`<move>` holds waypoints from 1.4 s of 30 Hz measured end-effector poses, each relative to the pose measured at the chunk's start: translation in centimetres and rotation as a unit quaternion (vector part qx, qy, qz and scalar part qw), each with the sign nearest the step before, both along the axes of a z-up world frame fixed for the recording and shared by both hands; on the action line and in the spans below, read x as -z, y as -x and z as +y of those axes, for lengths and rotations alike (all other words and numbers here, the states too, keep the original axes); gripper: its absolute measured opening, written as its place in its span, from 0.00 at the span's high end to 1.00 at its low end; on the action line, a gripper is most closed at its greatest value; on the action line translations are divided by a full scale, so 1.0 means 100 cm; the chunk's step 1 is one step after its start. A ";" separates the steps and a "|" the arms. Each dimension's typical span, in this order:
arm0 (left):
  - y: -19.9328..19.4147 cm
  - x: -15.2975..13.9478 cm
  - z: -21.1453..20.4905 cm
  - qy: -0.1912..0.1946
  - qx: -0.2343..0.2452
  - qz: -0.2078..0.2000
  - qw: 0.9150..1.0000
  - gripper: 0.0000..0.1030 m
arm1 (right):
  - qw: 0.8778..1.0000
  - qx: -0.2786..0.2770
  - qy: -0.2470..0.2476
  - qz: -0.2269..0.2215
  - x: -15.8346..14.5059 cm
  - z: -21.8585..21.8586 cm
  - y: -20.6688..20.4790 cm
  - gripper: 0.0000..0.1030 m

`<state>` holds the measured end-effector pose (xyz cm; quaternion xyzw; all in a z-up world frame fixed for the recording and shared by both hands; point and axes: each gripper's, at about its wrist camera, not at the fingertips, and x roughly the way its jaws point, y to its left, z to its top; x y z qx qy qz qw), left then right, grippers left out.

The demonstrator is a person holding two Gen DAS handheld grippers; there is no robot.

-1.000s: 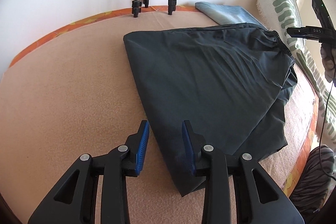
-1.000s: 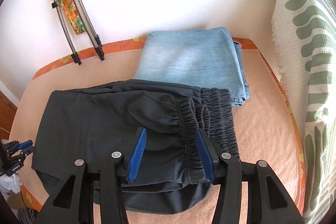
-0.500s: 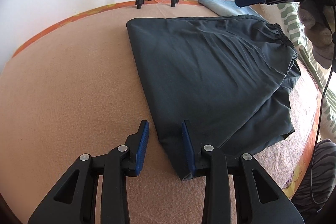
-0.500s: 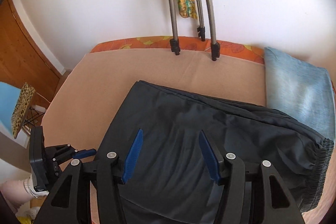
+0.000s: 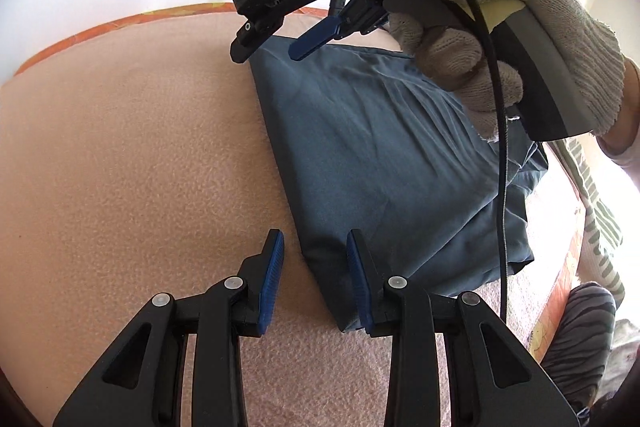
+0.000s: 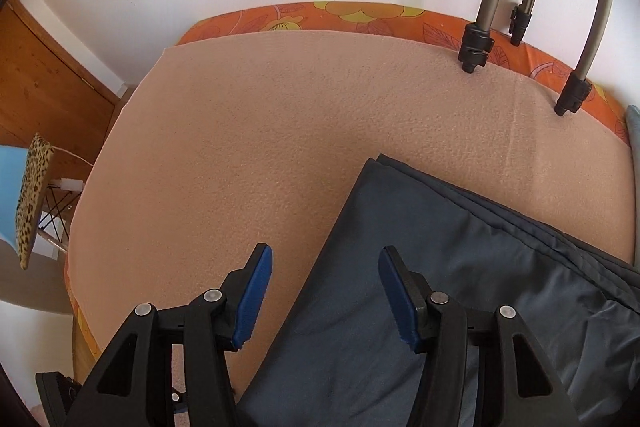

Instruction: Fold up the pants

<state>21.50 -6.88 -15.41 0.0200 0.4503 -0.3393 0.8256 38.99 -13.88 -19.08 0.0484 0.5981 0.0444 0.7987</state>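
Left gripper [image 5: 315,267]: my jaws stand apart, pointing down over the near corner of the pants; the folded edge runs up between the blue pads, and I cannot be sure whether the right pad touches the cloth.
Right gripper [image 6: 326,291]: my jaws are apart with nothing pinched; the left side edge of the pants passes between them, left pad over bare blanket, right pad over dark cloth.
Pants [image 5: 384,163]: dark blue-grey, folded flat on the blanket, narrow at the near corner and widening toward the far side, with light creases across the top layer.
Blanket [image 5: 132,155]: peach fleece, spread over the bed under the pants, bare to the left of them.
Right hand [image 5: 508,39]: in a knitted glove, gripping the handle of my right gripper, seen in the left wrist view above the far part of the pants; a black cable hangs down from it.
Bed cover [image 6: 360,17]: orange flowered edge showing beyond the blanket, against the white wall.
Tripod legs [image 6: 476,47]: grey metal with black feet, standing on the far edge of the bed.
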 end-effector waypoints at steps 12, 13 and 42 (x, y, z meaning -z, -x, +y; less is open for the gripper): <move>-0.017 -0.005 0.005 0.031 -0.023 0.028 0.999 0.70 | 0.991 -0.018 0.121 0.044 0.031 0.032 -0.017 0.64; -0.020 -0.004 0.005 0.034 -0.026 0.032 0.999 0.70 | 0.991 -0.018 0.126 0.044 0.031 0.033 -0.016 0.72; 0.015 -0.090 -0.059 0.075 0.053 -0.062 0.994 0.94 | 0.994 0.039 -0.082 -0.060 -0.072 -0.055 0.024 1.00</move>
